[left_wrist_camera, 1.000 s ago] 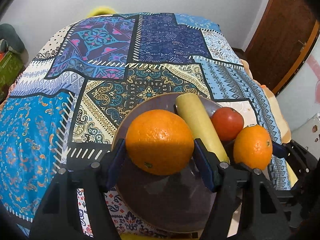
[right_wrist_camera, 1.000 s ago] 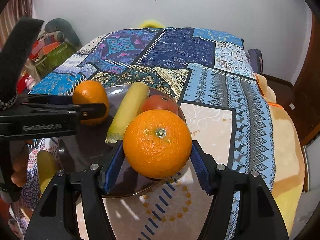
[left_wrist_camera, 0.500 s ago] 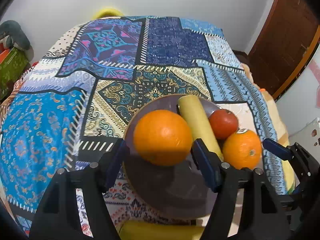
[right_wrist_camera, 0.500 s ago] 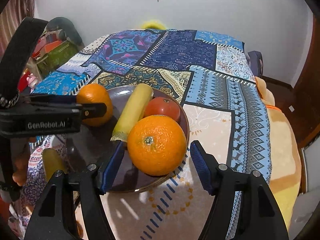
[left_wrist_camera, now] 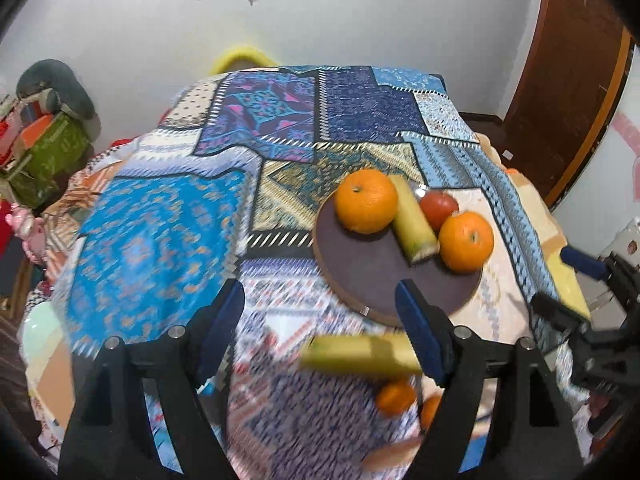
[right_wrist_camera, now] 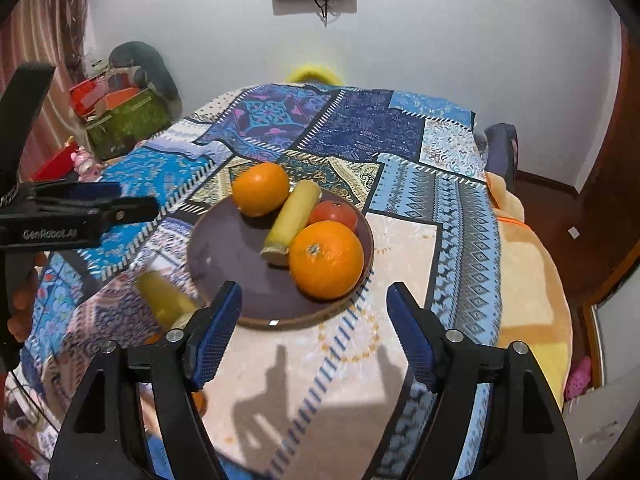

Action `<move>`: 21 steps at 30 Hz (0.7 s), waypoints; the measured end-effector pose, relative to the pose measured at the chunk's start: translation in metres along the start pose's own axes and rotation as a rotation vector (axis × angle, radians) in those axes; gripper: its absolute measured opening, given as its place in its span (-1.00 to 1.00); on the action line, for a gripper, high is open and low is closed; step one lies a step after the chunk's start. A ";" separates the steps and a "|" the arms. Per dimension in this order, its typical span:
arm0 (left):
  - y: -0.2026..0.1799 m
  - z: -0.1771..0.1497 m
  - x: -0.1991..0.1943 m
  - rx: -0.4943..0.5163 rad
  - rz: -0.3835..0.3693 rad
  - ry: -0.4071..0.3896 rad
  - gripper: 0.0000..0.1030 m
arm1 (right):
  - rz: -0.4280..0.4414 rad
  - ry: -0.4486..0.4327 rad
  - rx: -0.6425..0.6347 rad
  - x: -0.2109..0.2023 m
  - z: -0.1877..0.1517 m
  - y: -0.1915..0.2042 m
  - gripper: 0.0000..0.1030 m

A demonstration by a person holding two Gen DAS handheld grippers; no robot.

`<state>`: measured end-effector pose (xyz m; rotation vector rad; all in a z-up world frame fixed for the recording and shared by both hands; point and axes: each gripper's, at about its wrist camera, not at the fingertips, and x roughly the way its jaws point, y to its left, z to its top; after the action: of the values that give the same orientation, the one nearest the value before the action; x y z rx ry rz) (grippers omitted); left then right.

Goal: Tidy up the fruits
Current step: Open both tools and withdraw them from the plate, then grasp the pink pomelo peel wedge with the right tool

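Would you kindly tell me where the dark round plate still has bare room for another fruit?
The dark round plate is bare across its near-left half, bordered by the yellow banana piece. The far-right side is crowded: two oranges and a red tomato.

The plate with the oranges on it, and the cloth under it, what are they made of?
The plate looks like glazed ceramic or perhaps dark glass: smooth purple-brown face, faint shine, paler rim; hard to be sure. The cloth looks like soft printed fabric, matte, with patchwork patterns, draping over the edges.
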<state>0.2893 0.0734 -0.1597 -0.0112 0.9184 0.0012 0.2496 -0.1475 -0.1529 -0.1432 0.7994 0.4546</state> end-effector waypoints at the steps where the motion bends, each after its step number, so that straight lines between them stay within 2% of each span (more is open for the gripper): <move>1: 0.003 -0.008 -0.006 0.001 0.007 0.002 0.51 | 0.001 0.000 -0.001 -0.004 -0.002 0.002 0.44; 10: 0.020 -0.068 -0.022 -0.034 0.013 0.068 0.51 | -0.007 0.033 -0.016 -0.021 -0.031 0.017 0.45; 14: 0.022 -0.090 -0.018 -0.032 0.045 0.088 0.51 | 0.003 0.066 -0.027 -0.021 -0.045 0.028 0.45; 21: 0.019 -0.119 -0.006 -0.046 0.033 0.136 0.51 | 0.086 0.131 -0.033 -0.012 -0.062 0.046 0.45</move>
<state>0.1909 0.0910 -0.2272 -0.0393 1.0548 0.0529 0.1813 -0.1288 -0.1852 -0.1710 0.9292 0.5444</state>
